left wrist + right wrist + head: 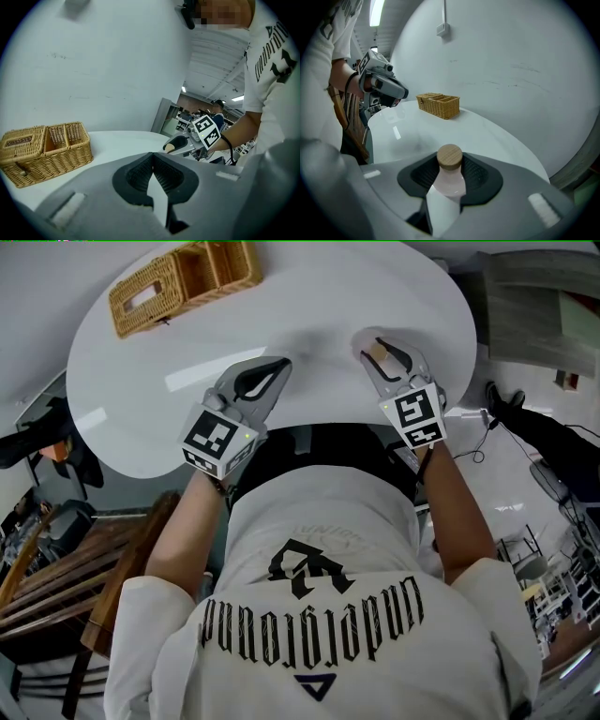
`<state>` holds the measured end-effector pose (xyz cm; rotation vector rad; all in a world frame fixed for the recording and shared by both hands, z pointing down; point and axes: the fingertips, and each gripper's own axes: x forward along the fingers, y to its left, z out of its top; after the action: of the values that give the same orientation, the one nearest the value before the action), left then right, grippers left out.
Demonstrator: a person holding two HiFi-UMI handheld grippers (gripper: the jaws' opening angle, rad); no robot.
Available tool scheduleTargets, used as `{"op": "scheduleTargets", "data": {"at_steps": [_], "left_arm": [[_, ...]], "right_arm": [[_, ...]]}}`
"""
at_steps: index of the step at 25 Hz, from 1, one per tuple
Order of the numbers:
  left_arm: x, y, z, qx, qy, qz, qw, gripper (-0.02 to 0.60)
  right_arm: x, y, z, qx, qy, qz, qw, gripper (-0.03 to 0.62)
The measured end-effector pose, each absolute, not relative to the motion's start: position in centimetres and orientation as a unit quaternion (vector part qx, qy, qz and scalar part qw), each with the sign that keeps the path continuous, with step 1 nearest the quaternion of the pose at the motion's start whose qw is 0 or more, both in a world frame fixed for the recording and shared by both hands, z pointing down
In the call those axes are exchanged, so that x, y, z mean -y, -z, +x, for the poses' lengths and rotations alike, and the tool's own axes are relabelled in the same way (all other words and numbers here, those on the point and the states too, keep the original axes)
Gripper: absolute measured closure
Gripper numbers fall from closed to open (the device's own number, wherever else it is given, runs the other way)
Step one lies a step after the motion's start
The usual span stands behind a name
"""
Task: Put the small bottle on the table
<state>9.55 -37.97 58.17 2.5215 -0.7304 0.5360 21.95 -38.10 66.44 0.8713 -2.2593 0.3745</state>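
The small bottle (449,183), pale pink with a round wooden cap, stands upright between the jaws of my right gripper (450,165), which is shut on its neck and body. In the head view the bottle (379,355) and right gripper (377,341) hover over the near right part of the white round table (309,306). My left gripper (280,365) hangs over the table's near middle with its pads touching and nothing between them. The left gripper view shows those shut jaws (152,158) and, beyond them, the right gripper (180,143) with the bottle's cap.
A wicker basket (183,282) with compartments sits at the table's far left, also visible as the basket (44,150) and basket (438,105) in the gripper views. A wooden chair (66,568) stands at the near left. A white wall lies behind the table.
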Motion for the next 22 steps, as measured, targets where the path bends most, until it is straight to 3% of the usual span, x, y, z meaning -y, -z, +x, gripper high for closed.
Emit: {"op": "scheduleTargets", "data": {"at_steps": [8, 15, 22], "left_arm": [[37.2, -57.5, 9.1, 0.264, -0.19, 0.918, 0.225, 0.574], [35.8, -57.0, 7.4, 0.263, -0.188, 0.918, 0.23, 0.574], [33.2, -54.6, 5.8, 0.257, -0.176, 0.924, 0.221, 0.574]], "right_arm": [[38.0, -66.7, 21.9, 0.864, -0.134, 0.342, 0.345, 0.443], [37.5, -65.9, 22.3, 0.851, -0.145, 0.371, 0.343, 0.357], [34.2, -64.1, 22.7, 0.832, -0.163, 0.406, 0.34, 0.338]]}}
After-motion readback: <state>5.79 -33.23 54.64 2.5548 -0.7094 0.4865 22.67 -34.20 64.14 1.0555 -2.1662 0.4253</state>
